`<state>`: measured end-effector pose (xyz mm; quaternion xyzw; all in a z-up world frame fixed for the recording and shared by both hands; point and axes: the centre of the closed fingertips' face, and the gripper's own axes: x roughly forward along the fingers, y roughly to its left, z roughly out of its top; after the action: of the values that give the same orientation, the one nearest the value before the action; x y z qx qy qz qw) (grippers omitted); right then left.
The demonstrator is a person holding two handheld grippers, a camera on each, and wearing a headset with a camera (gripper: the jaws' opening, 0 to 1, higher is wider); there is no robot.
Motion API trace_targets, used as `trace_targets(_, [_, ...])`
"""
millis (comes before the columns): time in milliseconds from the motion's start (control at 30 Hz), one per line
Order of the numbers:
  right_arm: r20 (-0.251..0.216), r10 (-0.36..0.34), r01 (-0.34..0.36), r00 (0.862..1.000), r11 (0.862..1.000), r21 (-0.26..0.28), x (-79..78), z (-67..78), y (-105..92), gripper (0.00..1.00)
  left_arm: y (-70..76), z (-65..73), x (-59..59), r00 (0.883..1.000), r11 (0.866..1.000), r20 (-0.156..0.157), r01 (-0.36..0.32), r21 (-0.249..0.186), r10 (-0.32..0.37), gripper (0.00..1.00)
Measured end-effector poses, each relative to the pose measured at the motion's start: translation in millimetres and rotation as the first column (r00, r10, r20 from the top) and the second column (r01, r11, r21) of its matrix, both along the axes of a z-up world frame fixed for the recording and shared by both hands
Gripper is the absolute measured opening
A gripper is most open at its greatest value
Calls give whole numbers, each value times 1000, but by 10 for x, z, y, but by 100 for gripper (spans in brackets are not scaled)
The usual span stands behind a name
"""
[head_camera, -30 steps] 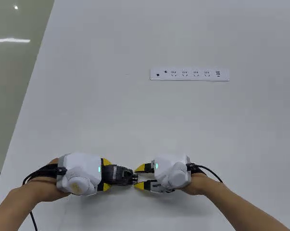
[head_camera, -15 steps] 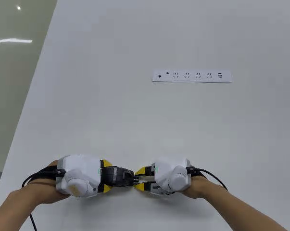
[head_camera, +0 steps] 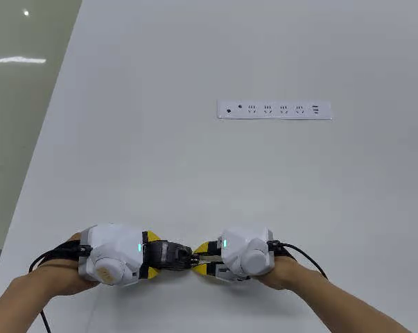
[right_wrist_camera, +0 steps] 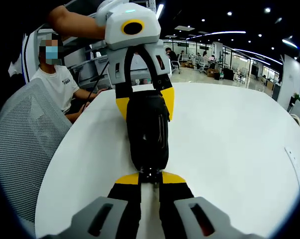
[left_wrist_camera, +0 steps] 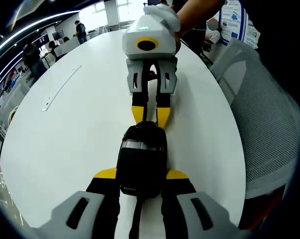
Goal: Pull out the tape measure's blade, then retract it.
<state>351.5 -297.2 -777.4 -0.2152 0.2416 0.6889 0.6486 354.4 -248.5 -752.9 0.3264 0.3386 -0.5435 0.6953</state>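
- Tape measure (head_camera: 170, 254): sits on the white table (head_camera: 264, 180), well apart from the power strip (head_camera: 274, 109), on my side of it and a little left of its left end.
- Left gripper (head_camera: 153, 254): jaws clamped on the black case from both sides, holding it flat.
- Right gripper (head_camera: 200, 258): jaws drawn together on the small dark end hook (right_wrist_camera: 149, 173) at the mouth of the case (the hook is tiny, so the bite itself is a judgement).
- Change over the last second: almost none. Both grippers have stayed tip to tip, and the gap between them has not widened. The slight shift of the power strip in the head view is my head moving.
- Meaning: no blade shows outside the case, so as things lie it is fully in. The pull has made no visible progress.
- Open room: the table is bare on the side under the power strip's right end, so a pull that way, parallel to the strip, looks unobstructed.
- Edges: the table's left edge runs well left of the power strip, closer to my left gripper. The near edge is just behind both hands (little room to draw back).
- A mesh chair (left_wrist_camera: 269, 124) stands beside the table, far from the power strip.
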Motion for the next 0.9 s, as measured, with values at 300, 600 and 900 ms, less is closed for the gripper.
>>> trace_targets(300, [6, 6, -6, 1000, 1000, -5, 8, -5, -6, 10, -3, 18, -2, 1000, 1000, -1, -13, -2, 13, 27])
trace_targets(600, [6, 7, -7, 1000, 1000, -2, 11, 8, -4, 10, 10, 13, 1, 1000, 1000, -5, -21, -7, 21, 27])
trace_targets(900, [2, 6, -6, 1000, 1000, 0, 18, 11, -5, 10, 10, 14, 0, 1000, 1000, -6, -27, -8, 27, 27])
